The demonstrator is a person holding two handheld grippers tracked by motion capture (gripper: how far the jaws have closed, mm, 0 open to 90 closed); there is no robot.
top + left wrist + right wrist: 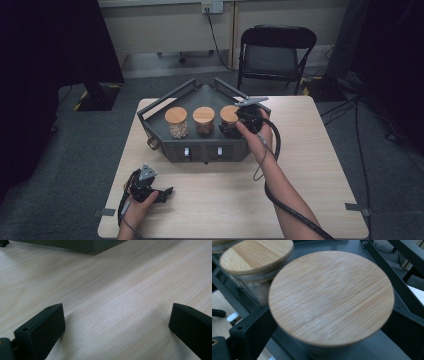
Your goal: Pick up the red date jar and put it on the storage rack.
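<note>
Three glass jars with round bamboo lids stand in a row in a dark angular tray at the far middle of the table. My right gripper is at the rightmost jar. In the right gripper view that jar's lid is close up, and the jaws stand wide on either side of the jar below it, open. The middle jar and the left jar stand beside it. My left gripper rests low over the bare wood at the front left, open, with nothing between its fingers.
The light wooden table has free room in front of the tray and to its right. The tray's front wall carries two small white tabs. A black folding chair stands behind the table. The right gripper's cable trails along the forearm.
</note>
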